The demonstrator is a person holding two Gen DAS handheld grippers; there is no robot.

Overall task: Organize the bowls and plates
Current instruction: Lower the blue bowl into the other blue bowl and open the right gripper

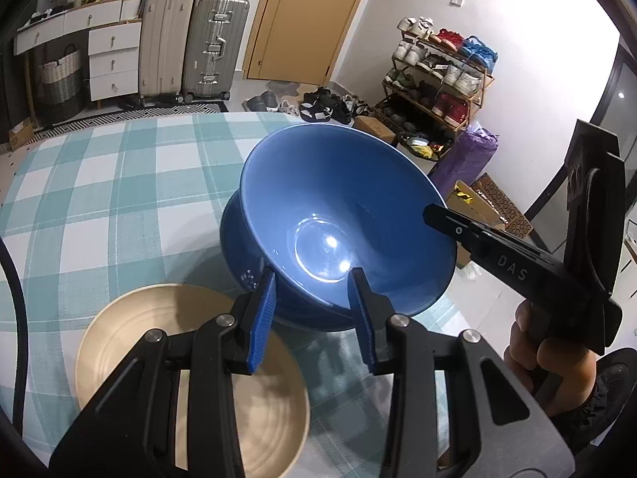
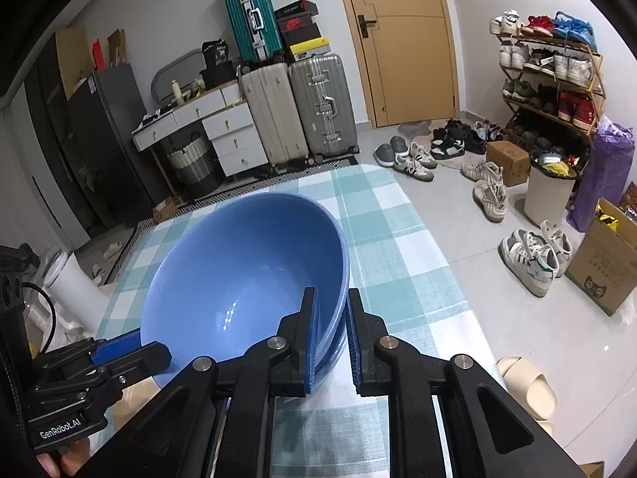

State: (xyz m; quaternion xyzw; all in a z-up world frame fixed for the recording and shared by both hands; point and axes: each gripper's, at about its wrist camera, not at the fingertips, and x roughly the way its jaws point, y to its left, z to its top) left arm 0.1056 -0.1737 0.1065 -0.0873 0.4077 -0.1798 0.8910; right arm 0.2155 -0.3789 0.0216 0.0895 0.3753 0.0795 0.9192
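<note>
A large blue bowl hangs tilted over the checked tablecloth, held by both grippers. My left gripper is shut on its near rim, one pad outside the wall and one inside. My right gripper is shut on the bowl's right rim, and its fingers show from the side in the left wrist view as the right gripper. Directly under the bowl sits a second blue dish; I cannot tell if they touch. A beige plate lies on the cloth, partly hidden below my left gripper.
The table's right edge drops to a tiled floor strewn with shoes. A shoe rack, a white bin, a cardboard box and suitcases stand beyond. A hand grips the right tool.
</note>
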